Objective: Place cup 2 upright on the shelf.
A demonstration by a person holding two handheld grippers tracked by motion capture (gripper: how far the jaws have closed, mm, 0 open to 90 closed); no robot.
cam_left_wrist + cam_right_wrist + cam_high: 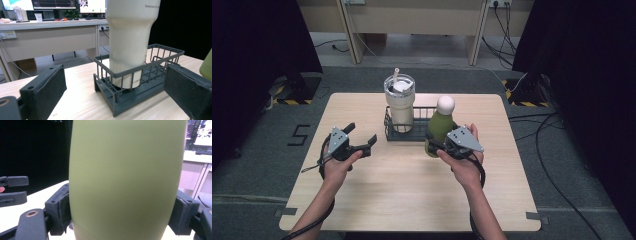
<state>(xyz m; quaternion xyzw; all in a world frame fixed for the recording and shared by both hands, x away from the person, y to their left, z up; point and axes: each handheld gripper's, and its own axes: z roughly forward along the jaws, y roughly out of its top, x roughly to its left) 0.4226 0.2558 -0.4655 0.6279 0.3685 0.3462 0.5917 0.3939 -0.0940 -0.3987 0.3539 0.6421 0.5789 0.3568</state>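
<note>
A green bottle (440, 125) with a white cap stands upright just right of a dark wire basket (388, 127), and my right gripper (435, 142) is shut on its lower body. In the right gripper view the bottle (125, 170) sits between both pads (60, 212), which press its sides. I cannot tell whether its base touches the table. A cream tumbler (400, 107) with a lid and straw stands in the basket's left half. My left gripper (362, 132) hovers open left of the basket, holding nothing. Its view faces the tumbler (130, 45) and the basket (107, 75).
The wooden table (412, 200) has bare room in front of and beside the basket. The basket's right half holds nothing. Beyond the table are a beige desk (412, 20), floor cables (557, 150) at the right, and dark curtains on both sides.
</note>
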